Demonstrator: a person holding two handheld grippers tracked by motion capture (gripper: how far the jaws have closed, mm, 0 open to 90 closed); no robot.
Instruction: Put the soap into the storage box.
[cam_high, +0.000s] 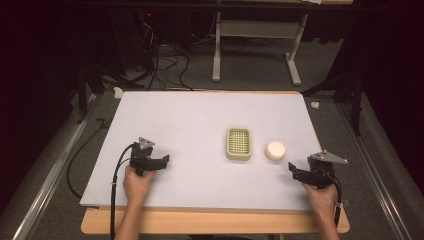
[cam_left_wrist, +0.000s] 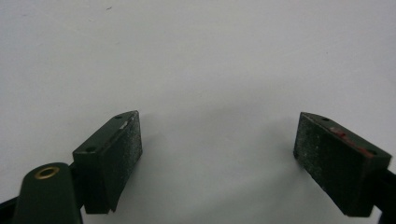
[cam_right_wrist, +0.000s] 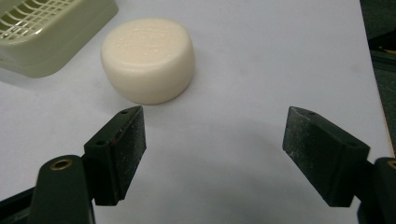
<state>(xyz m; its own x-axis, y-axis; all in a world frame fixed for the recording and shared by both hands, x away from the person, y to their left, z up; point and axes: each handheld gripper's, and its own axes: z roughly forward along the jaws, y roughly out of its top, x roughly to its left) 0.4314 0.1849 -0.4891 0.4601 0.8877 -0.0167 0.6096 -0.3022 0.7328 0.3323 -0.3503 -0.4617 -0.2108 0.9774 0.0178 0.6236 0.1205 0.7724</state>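
Pale lilac sheeting covers the table (cam_high: 200, 115), a dim floor with cables lying beyond it. Nearest, the right gripper (cam_right_wrist: 212, 149) rests low with its jaws spread wide and empty; the round white soap bar (cam_right_wrist: 147, 58) sits just ahead and left of them. To grasp it well, I judge the gripper should swing left until the bar is centred between the jaws, then close on its curved sides. Touching nothing, the slatted soap dish (cam_high: 238, 143) stands just beside the bar, so keep the far jaw clear of it. Well apart, the left gripper (cam_left_wrist: 217, 154) idles wide open over bare sheet
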